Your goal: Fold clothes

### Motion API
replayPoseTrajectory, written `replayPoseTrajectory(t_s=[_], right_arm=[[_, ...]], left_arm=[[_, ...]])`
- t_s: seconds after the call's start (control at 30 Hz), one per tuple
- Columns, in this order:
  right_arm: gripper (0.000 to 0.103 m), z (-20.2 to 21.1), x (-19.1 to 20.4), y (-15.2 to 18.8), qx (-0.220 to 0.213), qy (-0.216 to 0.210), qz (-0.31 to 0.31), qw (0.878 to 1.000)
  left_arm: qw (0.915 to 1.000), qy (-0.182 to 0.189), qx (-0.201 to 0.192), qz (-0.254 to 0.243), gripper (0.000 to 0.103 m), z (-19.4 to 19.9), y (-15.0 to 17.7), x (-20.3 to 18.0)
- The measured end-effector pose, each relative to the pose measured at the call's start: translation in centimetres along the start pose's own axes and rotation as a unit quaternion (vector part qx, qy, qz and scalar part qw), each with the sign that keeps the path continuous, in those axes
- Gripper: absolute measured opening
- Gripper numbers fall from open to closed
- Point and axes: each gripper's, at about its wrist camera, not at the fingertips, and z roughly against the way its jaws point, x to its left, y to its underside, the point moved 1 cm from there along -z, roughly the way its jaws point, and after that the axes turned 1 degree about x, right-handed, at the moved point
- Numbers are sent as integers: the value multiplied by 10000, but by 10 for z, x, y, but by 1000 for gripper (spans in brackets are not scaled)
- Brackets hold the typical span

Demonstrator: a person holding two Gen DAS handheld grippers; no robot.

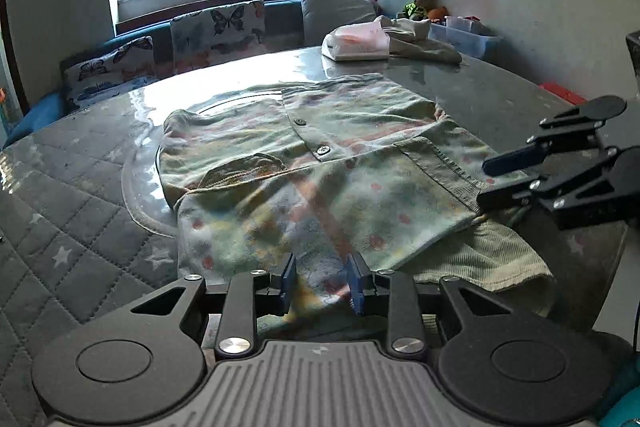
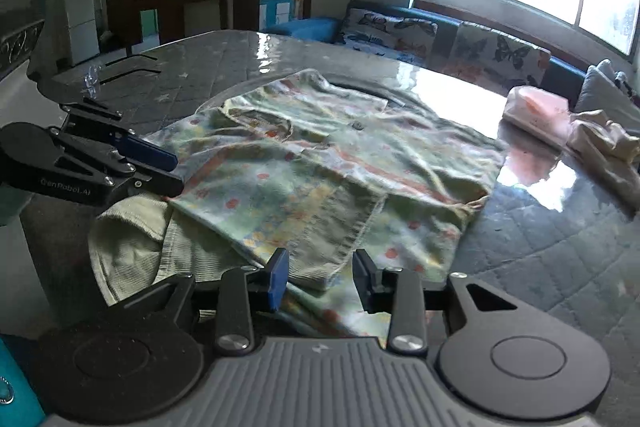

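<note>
A pale green floral cardigan [image 1: 320, 163] with buttons lies spread on the round table [image 1: 80, 195], one sleeve folded across its front. The sleeve's ribbed cuff [image 2: 340, 227] points toward the near edge. My left gripper [image 1: 322, 283] is open, low over the cardigan's near hem, with cloth showing between its blue pads. My right gripper [image 2: 322, 277] is open too, its fingers on either side of the ribbed cuff end. Each gripper shows in the other's view: the right gripper [image 1: 494, 181] at the cardigan's right edge, the left gripper [image 2: 172, 171] at its left edge.
A beige ribbed garment [image 1: 480, 259] lies under the cardigan at the near table edge. A white and pink plastic bag [image 1: 356, 43] and a crumpled beige cloth [image 1: 420, 39] sit at the far side. A sofa with butterfly cushions [image 1: 216, 27] runs behind the table.
</note>
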Motion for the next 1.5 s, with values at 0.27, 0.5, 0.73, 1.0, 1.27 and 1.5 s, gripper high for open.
replayPoseTrajectory(t_s=[0.27,0.5,0.73,1.0,1.27,1.5], right_arm=[[37,7,1,1,-48,-40,149,9999],[50,22,4,7,62,-44,480,9988],[63,33,13,19,186,-15,961,9952],[77,35,31,35,-12,-37,1608,9870],[78,20,42,28,-237,-197,1874,9818],[43,-5,38,-1,-266,-532,1488,9871]], left_arm=[[9994,-54,57,330,43,25,-8,1],[9960,452,385,675,56,44,-6,-12],[9903,613,901,862,57,33,0,-27],[9813,896,1207,1198,14,25,1,-21],[9858,1026,686,1135,10,34,-39,-5],[9865,1127,541,1062,11,21,-62,10]])
